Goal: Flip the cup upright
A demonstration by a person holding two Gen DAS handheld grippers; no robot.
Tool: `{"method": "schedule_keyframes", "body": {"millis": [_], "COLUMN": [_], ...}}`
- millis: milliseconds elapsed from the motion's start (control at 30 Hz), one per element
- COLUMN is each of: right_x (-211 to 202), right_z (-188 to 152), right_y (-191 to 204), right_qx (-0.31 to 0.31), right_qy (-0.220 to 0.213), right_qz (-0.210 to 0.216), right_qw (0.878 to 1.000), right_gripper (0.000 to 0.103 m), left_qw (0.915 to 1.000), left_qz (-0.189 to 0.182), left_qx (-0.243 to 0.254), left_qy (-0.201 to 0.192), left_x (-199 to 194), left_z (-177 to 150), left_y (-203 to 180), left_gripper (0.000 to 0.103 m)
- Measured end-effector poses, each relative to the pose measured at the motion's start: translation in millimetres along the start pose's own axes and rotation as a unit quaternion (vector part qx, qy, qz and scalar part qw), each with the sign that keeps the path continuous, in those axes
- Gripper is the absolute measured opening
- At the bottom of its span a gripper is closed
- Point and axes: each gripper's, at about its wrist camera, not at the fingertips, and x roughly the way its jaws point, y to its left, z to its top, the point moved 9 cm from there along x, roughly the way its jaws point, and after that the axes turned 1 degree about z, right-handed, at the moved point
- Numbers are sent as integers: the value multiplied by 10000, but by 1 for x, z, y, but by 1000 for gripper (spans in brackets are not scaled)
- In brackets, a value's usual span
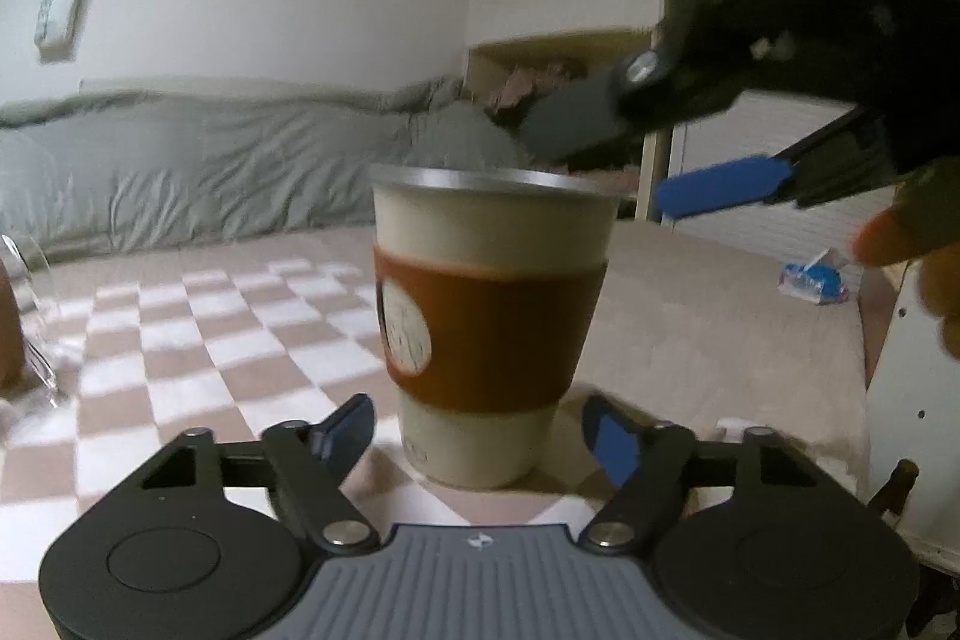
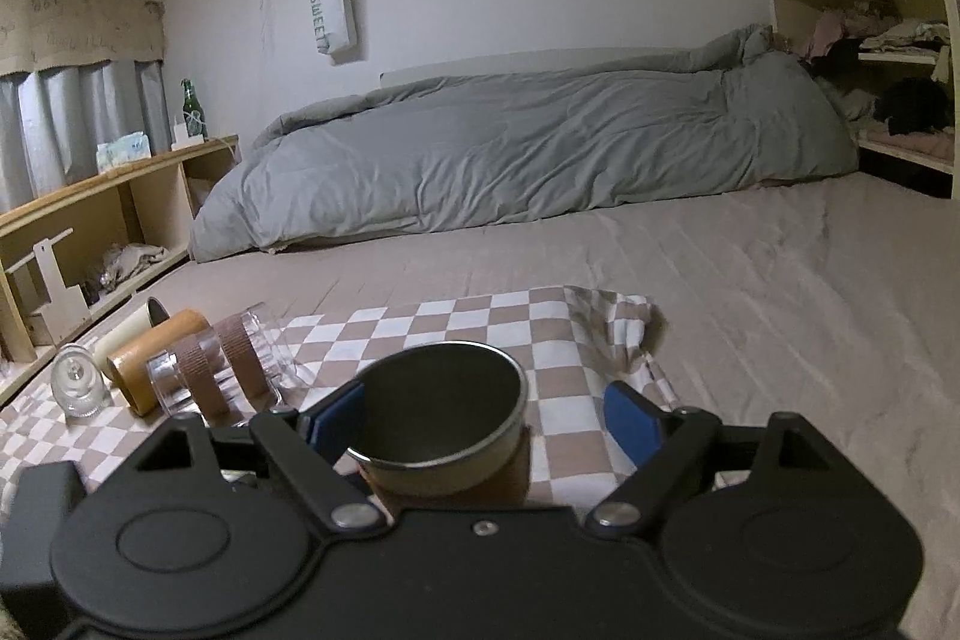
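both spread grippers, left (image 1: 477, 433) and right (image 2: 486, 421), flank upright steel-rimmed, brown-sleeved cup (image 1: 489, 316).

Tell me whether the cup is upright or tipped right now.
Upright: the cup stands base-down on the checkered cloth, metal rim up; the right wrist view looks into its open mouth.

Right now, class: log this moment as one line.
cup: upright on checked cloth | left tongs: open | right tongs: open, above rim
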Motion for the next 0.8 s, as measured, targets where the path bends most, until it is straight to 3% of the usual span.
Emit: {"method": "schedule_keyframes", "body": {"millis": [67, 367, 433, 567, 800], "right_x": [-1, -3, -3, -8, -24], "right_z": [-2, -9, -9, -9, -12], "right_y": [-5, -17, -16, -11, 4], "right_qx": [40, 127, 143, 113, 98], "right_qy": [13, -45, -65, -135, -341], "right_qz": [6, -43, -62, -72, -157], "right_qw": [10000, 9999, 9999, 9998, 9992], "right_gripper": [86, 86, 86, 86, 86], "left_qw": [9999, 9998, 9999, 9999, 9994], "left_qz": [45, 156, 116, 170, 347], "left_qx": [92, 89, 14, -1, 58], "left_qy": [2, -5, 4, 14, -11], "left_x": [6, 4, -3, -18, -59], "left_z": [-2, 2, 2, 4, 15], "left_y": [-1, -1, 2, 10, 27], "left_gripper": [63, 60, 62, 78, 87]}}
